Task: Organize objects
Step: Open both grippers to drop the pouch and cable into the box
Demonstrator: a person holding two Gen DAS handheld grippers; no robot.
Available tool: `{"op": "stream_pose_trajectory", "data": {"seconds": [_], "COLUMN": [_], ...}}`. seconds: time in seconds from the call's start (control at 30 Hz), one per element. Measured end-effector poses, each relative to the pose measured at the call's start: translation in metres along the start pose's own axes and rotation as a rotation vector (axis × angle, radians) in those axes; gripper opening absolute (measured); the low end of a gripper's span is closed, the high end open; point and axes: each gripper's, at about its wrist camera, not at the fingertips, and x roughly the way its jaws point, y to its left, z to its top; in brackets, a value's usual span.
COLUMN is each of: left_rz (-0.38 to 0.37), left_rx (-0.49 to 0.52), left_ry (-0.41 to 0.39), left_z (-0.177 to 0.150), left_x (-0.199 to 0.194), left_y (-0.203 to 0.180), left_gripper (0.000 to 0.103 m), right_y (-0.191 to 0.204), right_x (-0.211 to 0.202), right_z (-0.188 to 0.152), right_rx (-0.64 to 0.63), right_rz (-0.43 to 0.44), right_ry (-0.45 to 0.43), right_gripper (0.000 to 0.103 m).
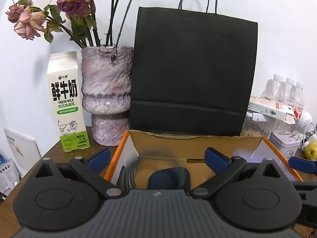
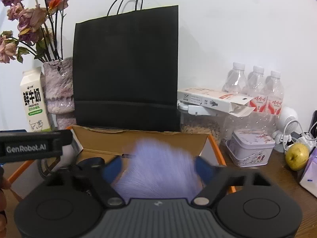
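An open cardboard box with orange edges (image 1: 172, 144) (image 2: 138, 140) sits on the wooden table. Inside lie a dark blue rounded object (image 1: 168, 178) and a coiled black cable (image 1: 126, 175). My left gripper (image 1: 158, 156) is open and empty, its blue fingertips spread over the box. My right gripper (image 2: 158, 166) holds a furry lilac object (image 2: 156, 166) between its fingers, above the box; the object is blurred by motion. The left gripper's body (image 2: 33, 145) shows at the left of the right wrist view.
A black paper bag (image 1: 192, 79) stands behind the box. A milk carton (image 1: 66, 103) and a vase of dried roses (image 1: 107, 97) stand left. Right are water bottles (image 2: 255, 87), a white carton (image 2: 214, 99), a lilac tin (image 2: 249, 150), a pear (image 2: 297, 156).
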Motion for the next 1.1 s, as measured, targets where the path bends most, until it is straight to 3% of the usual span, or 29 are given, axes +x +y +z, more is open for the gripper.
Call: {"op": "stream_pose_trajectory", "data": {"seconds": [0.13, 0.73, 0.83, 1.1], "left_rz": [0.002, 0.0, -0.004, -0.013], "left_rx": [-0.003, -0.005, -0.008, -0.012], "left_ry": [0.005, 0.001, 0.0, -0.007], "left_z": [0.0, 0.001, 0.002, 0.003], "left_x": [0.0, -0.004, -0.006, -0.013], "left_y": [0.0, -0.001, -0.001, 0.001], "left_gripper": [0.103, 0.103, 0.103, 0.103], "right_y": [0.001, 0.004, 0.004, 0.006], "right_x": [-0.002, -0.007, -0.01, -0.022], "right_z": [0.001, 0.001, 0.002, 0.005], "right_rx": [-0.006, -0.014, -0.009, -0.011], "right_rz": [-0.005, -0.002, 0.009, 0.036], "right_ry": [-0.006, -0.006, -0.007, -0.02], "right_gripper": [0.094, 0.096, 0.101, 0.103]}}
